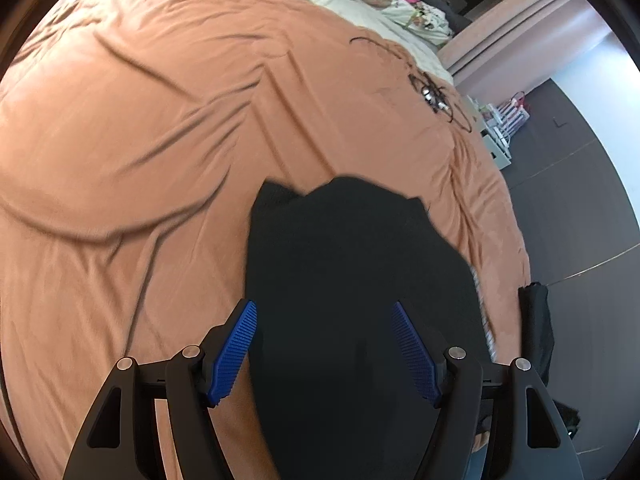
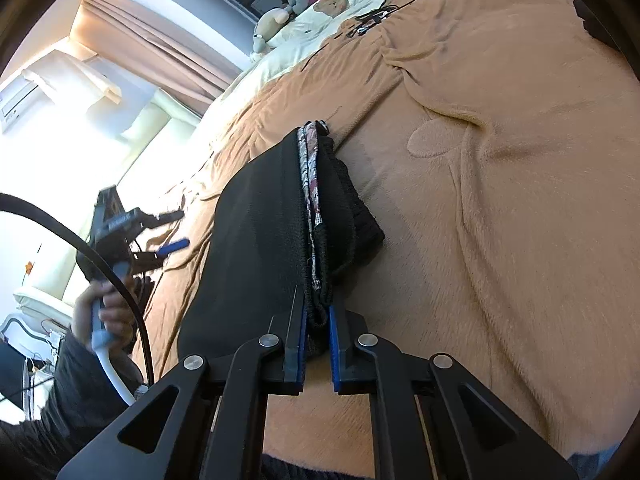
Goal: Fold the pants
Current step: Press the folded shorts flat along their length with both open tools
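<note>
Right claw [image 2: 318,354], closest to the lens: blue pads [image 2: 333,354] drawn in tight, clamped on the bunched waistband edge of the black pants [image 2: 256,240]. A patterned inner band and a dark drawstring show along that gripped edge, running away from the claw. The pants hang and drape in a folded mass from the grip, their far end resting on the orange-brown blanket [image 2: 520,200] that covers the bed.

Left claw [image 1: 324,354], own view: blue pads [image 1: 234,354] spread wide apart, nothing between them. It hovers above the pants [image 1: 344,280], which fill the gap below as a dark, slightly blurred heap on the blanket [image 1: 140,140]. No contact visible between pads and cloth.

From the right wrist view the left claw [image 2: 176,236] shows off to the side near the bed's edge, held by the person's hand [image 2: 104,312], apart from the pants; a black cable [image 2: 100,260] arcs in front of it.

Far end of the bed: cream bedding [image 2: 320,20] with a bear print, a plush toy [image 2: 272,20] and pink fabric beside it. A tangle of thin dark cord [image 1: 432,92] lies on the blanket near that end. Pink curtain [image 1: 520,28] and dark floor [image 1: 580,200] beyond the bed's side.
</note>
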Demonstrator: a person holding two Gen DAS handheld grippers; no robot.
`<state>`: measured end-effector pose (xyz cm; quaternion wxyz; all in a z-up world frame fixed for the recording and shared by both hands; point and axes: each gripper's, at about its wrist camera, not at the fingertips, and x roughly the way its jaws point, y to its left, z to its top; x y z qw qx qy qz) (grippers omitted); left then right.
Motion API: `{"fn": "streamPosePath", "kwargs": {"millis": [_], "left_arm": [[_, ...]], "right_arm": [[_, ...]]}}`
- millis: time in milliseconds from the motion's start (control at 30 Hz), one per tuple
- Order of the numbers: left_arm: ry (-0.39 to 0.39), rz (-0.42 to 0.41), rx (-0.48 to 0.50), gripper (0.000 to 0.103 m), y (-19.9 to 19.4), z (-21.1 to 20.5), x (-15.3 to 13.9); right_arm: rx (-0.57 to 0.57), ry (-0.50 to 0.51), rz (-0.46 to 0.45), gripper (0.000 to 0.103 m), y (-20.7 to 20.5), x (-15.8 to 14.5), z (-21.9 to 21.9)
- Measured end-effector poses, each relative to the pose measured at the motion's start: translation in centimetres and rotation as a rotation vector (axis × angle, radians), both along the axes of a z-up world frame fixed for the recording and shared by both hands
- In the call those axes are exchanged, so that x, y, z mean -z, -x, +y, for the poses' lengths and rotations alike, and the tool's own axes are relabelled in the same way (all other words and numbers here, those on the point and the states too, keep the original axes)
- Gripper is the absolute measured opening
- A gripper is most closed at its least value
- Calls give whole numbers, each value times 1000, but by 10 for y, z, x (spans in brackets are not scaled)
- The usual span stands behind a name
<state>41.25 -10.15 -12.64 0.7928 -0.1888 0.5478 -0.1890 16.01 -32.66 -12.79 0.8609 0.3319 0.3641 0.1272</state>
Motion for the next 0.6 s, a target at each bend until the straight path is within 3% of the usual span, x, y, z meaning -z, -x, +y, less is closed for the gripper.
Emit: {"fn": "streamPosePath", "kwargs": {"millis": [267, 467, 500, 567, 600], "left_arm": [[35, 61, -11, 72, 35, 13, 26], [75, 115, -4, 70, 58, 14, 45], [83, 120, -4, 69, 61, 14, 47], [101, 133, -4, 66, 68, 14, 52], [110, 138, -6, 65, 71, 15, 54]], "right_arm": [[-3, 10, 10, 6, 8, -4, 2], [10, 41, 72, 9, 4, -3, 0], [14, 46, 74, 12, 3, -5, -2], [23, 67, 73, 30, 0, -12, -4], [26, 83, 70, 49, -3, -15, -4]]}}
